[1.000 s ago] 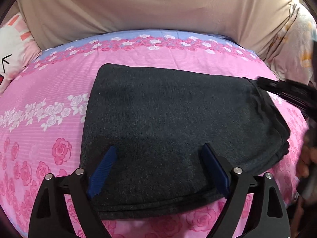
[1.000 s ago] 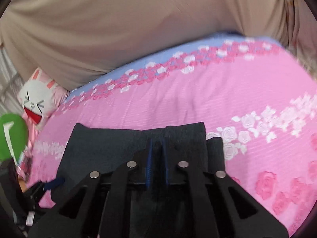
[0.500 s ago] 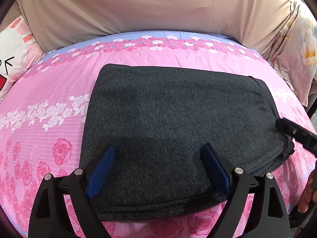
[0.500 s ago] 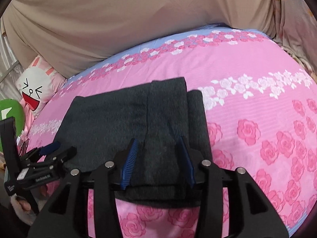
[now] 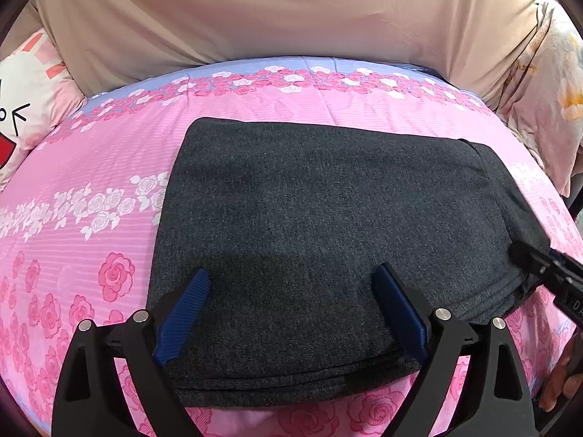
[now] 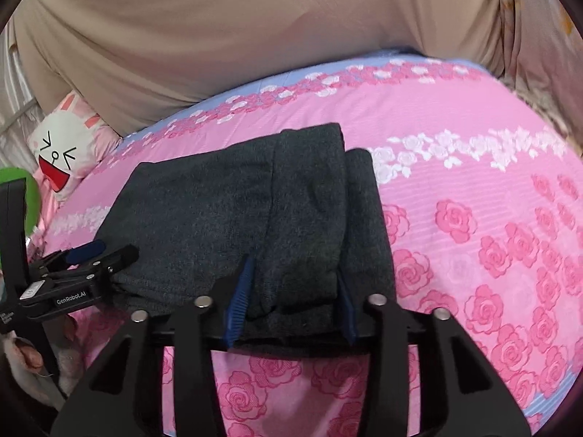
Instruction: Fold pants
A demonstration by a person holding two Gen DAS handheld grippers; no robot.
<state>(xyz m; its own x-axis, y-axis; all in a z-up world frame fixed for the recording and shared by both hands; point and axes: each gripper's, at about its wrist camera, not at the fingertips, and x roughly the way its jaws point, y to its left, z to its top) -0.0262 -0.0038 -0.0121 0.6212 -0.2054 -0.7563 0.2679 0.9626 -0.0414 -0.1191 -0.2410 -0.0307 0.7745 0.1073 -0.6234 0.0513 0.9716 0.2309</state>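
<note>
Right wrist view: right gripper [image 6: 291, 293] is closing, jaws astride the folded pants' [image 6: 226, 215] end | left gripper [image 5: 291, 313] is gaping wide above the near edge, holding nothing | pants are lying on the bed [image 6: 473, 189] | next, likely: pinch, then final fold.

The pink bedspread [image 6: 473, 167] lies bare to the right of the folded pants [image 5: 328, 225], so a gripper can pass there freely. Behind the pants a bare strip of bedspread stays free, then the beige headboard [image 5: 273, 18] blocks the way. On the left a bunny pillow [image 6: 62, 153] stands at the corner. On the right edge a flowered cloth [image 5: 546, 109] hangs close.
</note>
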